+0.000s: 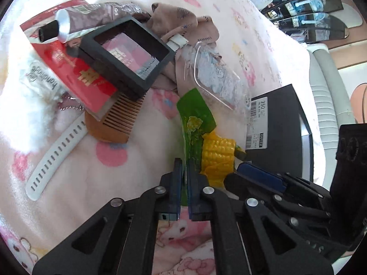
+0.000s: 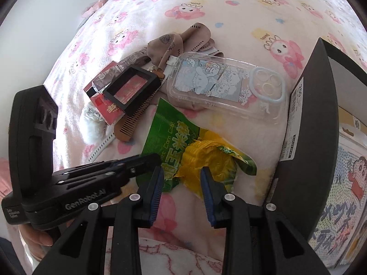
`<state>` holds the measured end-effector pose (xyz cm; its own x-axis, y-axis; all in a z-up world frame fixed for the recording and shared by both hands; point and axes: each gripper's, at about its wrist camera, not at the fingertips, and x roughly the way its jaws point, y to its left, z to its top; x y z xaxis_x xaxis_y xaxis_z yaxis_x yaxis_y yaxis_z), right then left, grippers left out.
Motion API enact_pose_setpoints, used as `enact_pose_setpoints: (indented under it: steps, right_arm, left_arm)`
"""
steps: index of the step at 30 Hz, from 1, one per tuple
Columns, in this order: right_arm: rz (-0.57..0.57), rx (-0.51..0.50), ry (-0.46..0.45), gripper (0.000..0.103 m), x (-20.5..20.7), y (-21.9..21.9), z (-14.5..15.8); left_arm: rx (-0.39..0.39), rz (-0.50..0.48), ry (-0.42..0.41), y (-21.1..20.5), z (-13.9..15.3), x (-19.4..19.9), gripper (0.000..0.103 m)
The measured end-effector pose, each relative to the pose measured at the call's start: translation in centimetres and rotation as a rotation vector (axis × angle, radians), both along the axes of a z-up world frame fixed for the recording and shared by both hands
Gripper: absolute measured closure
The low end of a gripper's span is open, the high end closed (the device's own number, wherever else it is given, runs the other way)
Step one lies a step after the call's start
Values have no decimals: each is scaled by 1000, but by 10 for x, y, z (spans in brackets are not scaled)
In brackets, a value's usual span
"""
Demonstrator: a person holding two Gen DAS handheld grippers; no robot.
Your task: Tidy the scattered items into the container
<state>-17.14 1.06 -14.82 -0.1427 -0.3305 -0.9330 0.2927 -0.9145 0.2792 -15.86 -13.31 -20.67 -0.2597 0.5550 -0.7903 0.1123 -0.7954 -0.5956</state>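
Observation:
A green and yellow corn snack packet (image 1: 207, 144) (image 2: 183, 153) lies on the pink blanket beside a black box (image 1: 282, 128) (image 2: 307, 151). My left gripper (image 1: 185, 169) is shut on the packet's green edge. It also shows in the right wrist view (image 2: 128, 167), at the packet's left edge. My right gripper (image 2: 182, 176) is open, its blue pads either side of the packet's yellow end. It also shows in the left wrist view (image 1: 252, 171), next to the packet's right side.
A clear phone case (image 2: 227, 87) (image 1: 215, 75), beige socks (image 2: 183, 41), a black frame (image 1: 128, 52) (image 2: 133, 87), a red packet (image 1: 75, 68), a tube (image 1: 75, 20), a wooden comb (image 1: 117, 123) and a white strap (image 1: 55, 155) lie scattered on the blanket.

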Motion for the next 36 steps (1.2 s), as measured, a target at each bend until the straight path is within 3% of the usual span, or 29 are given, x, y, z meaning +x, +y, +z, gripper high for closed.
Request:
enact_pose_setpoints:
  steps: [6, 12, 14, 17, 19, 22, 28, 29, 31, 36]
  right_arm:
    - [-28, -26, 14, 74, 7, 7, 14]
    - [-61, -73, 41, 74, 7, 10, 25]
    - [-71, -65, 38, 74, 4, 9, 24]
    - [-72, -6, 17, 74, 0, 1, 12]
    - [-59, -15, -36, 74, -3, -4, -1]
    - [-72, -12, -42, 72, -6, -7, -11]
    - [-78, -16, -46, 67, -7, -4, -12]
    - [-77, -17, -45, 66, -7, -4, -12]
    - [-84, -44, -41, 66, -7, -2, -11]
    - [-53, -89, -66, 66, -5, 2, -5]
  left_arm:
    - [53, 23, 77, -25, 28, 40, 103]
    - [-18, 69, 56, -54, 26, 39, 101]
    - [-25, 53, 80, -50, 29, 29, 90]
    - [-31, 49, 73, -44, 24, 10, 82]
    - [-25, 34, 47, -38, 18, -5, 78]
    - [7, -2, -14, -31, 5, -24, 69]
    - [37, 1, -13, -28, -2, -34, 71]
    - [31, 1, -20, -25, -5, -35, 86]
    - [-1, -2, -48, -19, -12, -35, 99]
    - [16, 2, 4, -23, 5, -17, 102]
